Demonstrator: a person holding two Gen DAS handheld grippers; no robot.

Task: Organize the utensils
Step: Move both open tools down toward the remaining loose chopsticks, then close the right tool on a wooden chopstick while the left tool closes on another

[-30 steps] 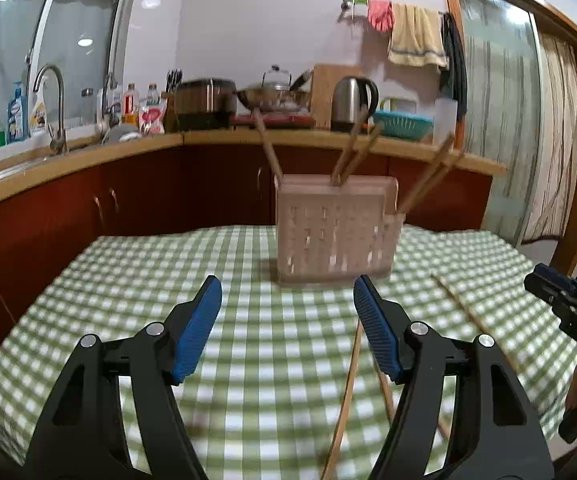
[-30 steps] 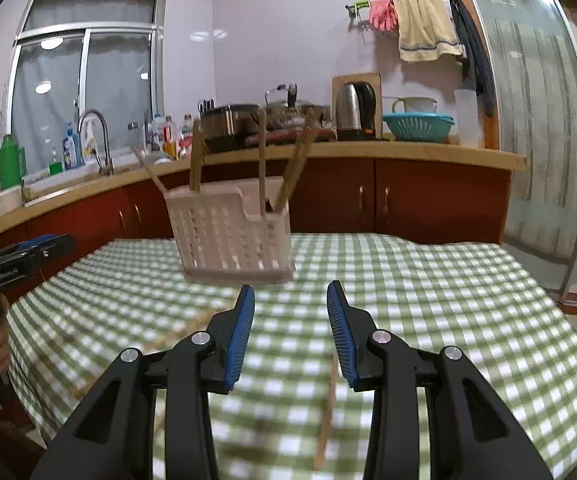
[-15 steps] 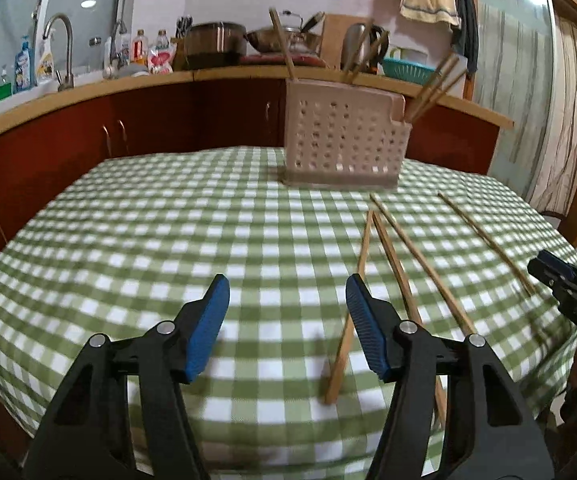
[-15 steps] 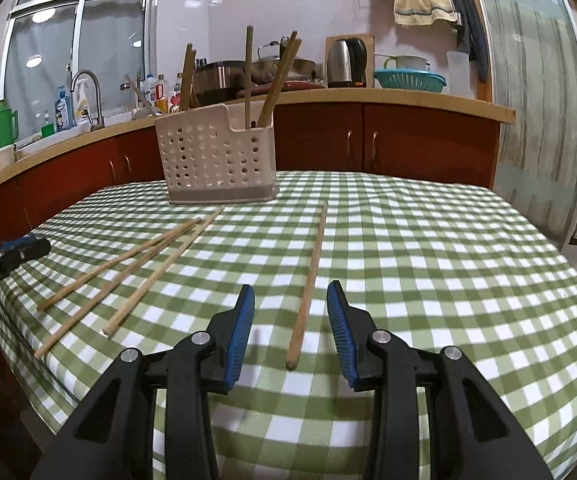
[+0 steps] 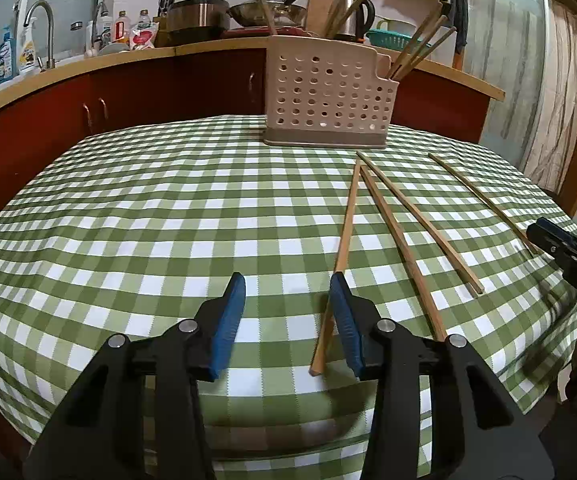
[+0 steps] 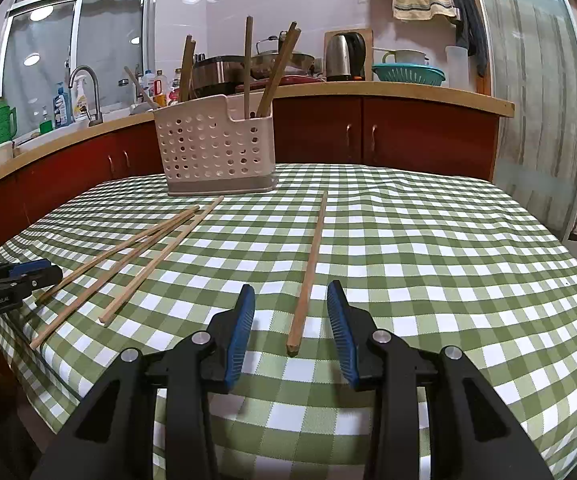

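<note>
a: chopsticks first. what's nearest the left gripper (image 5: pixel 287 294)?

b: its blue pads stand part open and are closing. one wooden chopstick (image 5: pixel 338 262) lies with its near end in the gap, close against the right pad (image 5: pixel 346 328); i can't tell if it touches. nothing is gripped.

a: and the right gripper (image 6: pixel 290 308)?

b: part open too, low over the green checked tablecloth (image 6: pixel 428 248). a lone chopstick (image 6: pixel 310 268) lies on the cloth with its near end between the fingers, clear of both pads. not held.

a: further out?

b: from the left wrist view, two more chopsticks (image 5: pixel 412 220) fan out to the right of the first one, their far ends close together. the lone one lies well apart from them, near the cloth's right edge.

a: and the holder?

b: a beige perforated utensil holder (image 5: pixel 326 94) stands upright at the far side of the table, with several chopsticks leaning in it. behind it runs a wooden counter (image 6: pixel 388 90) with a kettle (image 6: pixel 338 58) and a sink tap (image 6: pixel 86 94).
</note>
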